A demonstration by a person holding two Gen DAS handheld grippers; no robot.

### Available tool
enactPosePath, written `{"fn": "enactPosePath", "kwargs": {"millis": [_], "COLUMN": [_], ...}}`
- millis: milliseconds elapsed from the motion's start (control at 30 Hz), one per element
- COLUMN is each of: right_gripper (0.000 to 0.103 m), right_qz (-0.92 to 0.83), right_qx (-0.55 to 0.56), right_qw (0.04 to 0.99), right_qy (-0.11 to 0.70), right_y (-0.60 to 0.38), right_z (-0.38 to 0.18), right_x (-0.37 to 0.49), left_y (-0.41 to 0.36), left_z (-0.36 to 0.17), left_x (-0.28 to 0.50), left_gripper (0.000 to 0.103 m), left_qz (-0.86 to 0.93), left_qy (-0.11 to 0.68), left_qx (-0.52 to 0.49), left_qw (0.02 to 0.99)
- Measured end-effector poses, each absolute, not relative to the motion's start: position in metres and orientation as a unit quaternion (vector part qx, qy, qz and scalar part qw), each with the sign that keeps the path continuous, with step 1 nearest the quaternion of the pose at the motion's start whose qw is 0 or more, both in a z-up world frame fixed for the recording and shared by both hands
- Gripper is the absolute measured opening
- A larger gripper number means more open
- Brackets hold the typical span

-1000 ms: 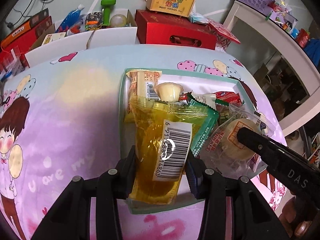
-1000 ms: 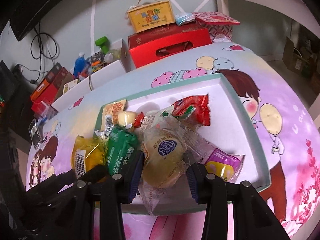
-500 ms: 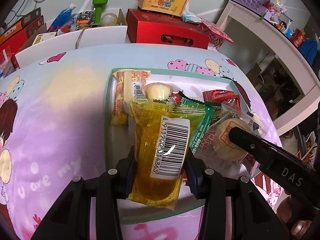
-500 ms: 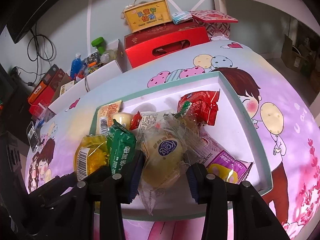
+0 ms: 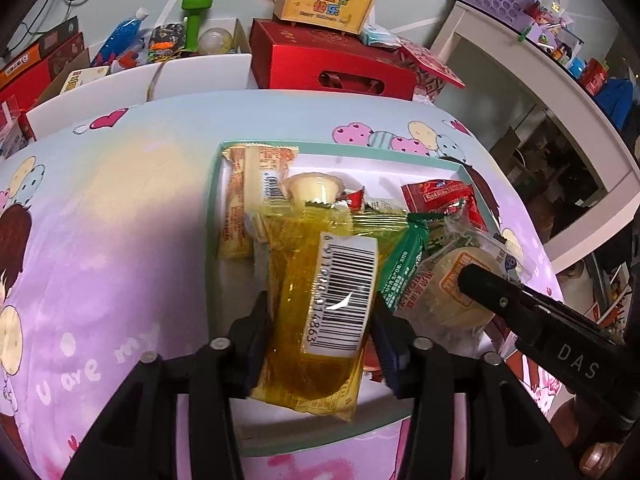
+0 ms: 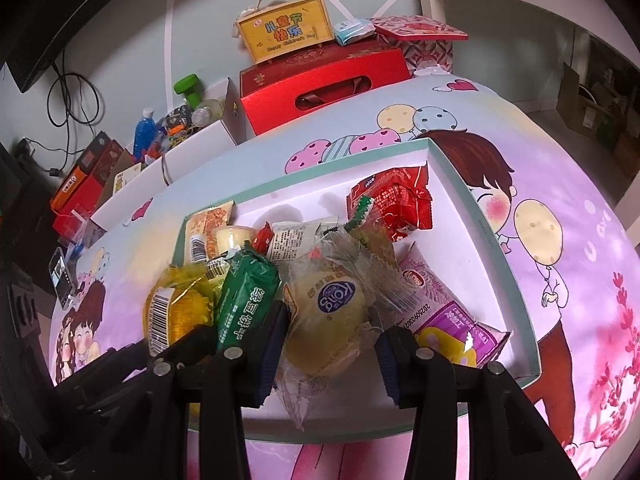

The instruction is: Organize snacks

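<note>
A shallow teal-rimmed tray (image 5: 212,216) (image 6: 486,224) lies on the cartoon tablecloth and holds several snacks. My left gripper (image 5: 320,344) is shut on a yellow jelly pack (image 5: 316,300) with a barcode label, held above the tray's near left part; it also shows in the right wrist view (image 6: 172,312). My right gripper (image 6: 330,348) is shut on a clear-wrapped round bun (image 6: 328,320), seen in the left wrist view (image 5: 448,296) as well. A green packet (image 6: 246,300), a red packet (image 6: 394,204), a purple packet (image 6: 448,316), an orange wafer pack (image 5: 248,200) and a jelly cup (image 5: 314,188) lie in the tray.
Behind the table stand a red gift box (image 5: 332,60) with a yellow carry box (image 5: 324,4) on top and a white box (image 5: 132,80) of bottles and toys. A white shelf (image 5: 540,80) stands at the right. The table edge runs just below the tray.
Both grippers have lifted a little with their snacks still held. The jelly pack and the bun now sit higher above the tray's near part.
</note>
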State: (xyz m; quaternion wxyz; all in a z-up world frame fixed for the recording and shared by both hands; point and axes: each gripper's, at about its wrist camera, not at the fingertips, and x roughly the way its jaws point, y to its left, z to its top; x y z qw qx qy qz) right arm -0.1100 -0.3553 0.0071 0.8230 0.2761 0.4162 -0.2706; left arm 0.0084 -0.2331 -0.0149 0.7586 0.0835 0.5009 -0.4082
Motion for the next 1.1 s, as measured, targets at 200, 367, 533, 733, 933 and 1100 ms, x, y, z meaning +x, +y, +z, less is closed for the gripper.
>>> {"fn": "enactPosePath", "kwargs": {"millis": [200,367,533,733,933,1100], "right_gripper": [0.056,0.059,0.065,0.077,0.087,0.094], "right_qz": [-0.279,-0.282,-0.281,-0.279,-0.277,-0.279], "right_qx": [0.271,0.269,0.263,0.254,0.247,0.241], "right_qw": [0.82,0.819,0.824,0.829,0.83,0.829], "right_qy": [0.421,0.421,0.415,0.414,0.417,0.42], "right_y": [-0.356,-0.356,-0.354,-0.35,-0.349,-0.348], "right_z": [0.007,0.008,0.015,0.019,0.018,0.017], "right_x": [-0.111,-0.112,-0.113,-0.111,-0.109,-0.107], "left_y": [-0.227,-0.222,-0.214,-0.202,-0.189,-0.182], "left_z": [-0.007,0.002,0.011,0.019,0.014,0.01], "left_x": [0.009,0.008,0.012,0.02,0.033,0.039], "left_gripper": [0.061,0.066,0.069,0.071,0.086,0.086], "left_qz": [-0.413,-0.41,-0.394,-0.372,-0.332,-0.316], "left_qy": [0.498,0.493,0.487,0.48,0.48,0.48], "left_qx": [0.077,0.079,0.082,0.074,0.07,0.069], "left_qw": [0.759,0.763,0.775,0.791,0.809,0.816]}}
